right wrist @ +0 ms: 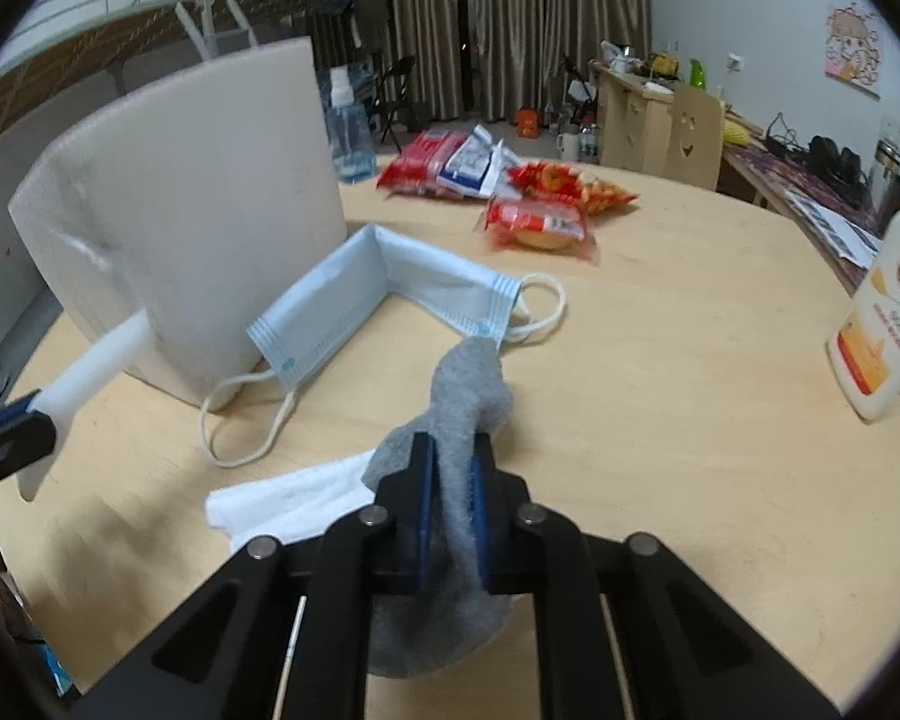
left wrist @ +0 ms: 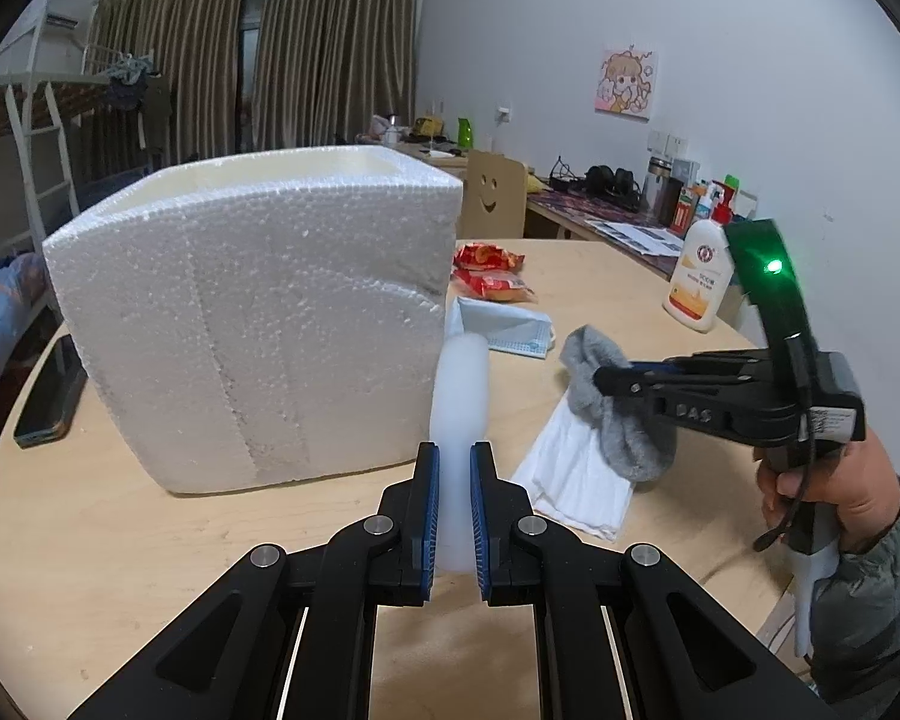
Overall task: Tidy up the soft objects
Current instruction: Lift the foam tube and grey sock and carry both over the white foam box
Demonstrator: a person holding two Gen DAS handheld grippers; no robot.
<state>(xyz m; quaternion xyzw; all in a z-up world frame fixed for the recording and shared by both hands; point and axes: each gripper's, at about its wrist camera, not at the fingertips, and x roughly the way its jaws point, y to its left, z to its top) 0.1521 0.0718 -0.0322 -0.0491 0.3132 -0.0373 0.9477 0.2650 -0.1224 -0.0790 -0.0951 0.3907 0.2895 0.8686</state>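
Grey sock (right wrist: 468, 414) clamped in the right gripper (right wrist: 450, 480), near the table (right wrist: 690, 360) edge; left gripper (left wrist: 450, 516) pinches a white foam strip (left wrist: 459, 396). Mask (right wrist: 384, 294), white cloth (right wrist: 294, 498) still unsorted beside the foam box (left wrist: 258, 324).

On the bench (right wrist: 690, 360) the foam box (right wrist: 198, 228) stands left, with the face mask (right wrist: 384, 282) just beside it. Snack packets (right wrist: 510, 192) lie behind the mask; the lotion bottle (right wrist: 876, 324) stands far right.

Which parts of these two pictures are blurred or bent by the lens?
Left wrist view: the white foam strip between the pads looks soft, and the white polystyrene box bulges. Right wrist view: the red snack packets are smeared, and the pale wooden table edge curves.
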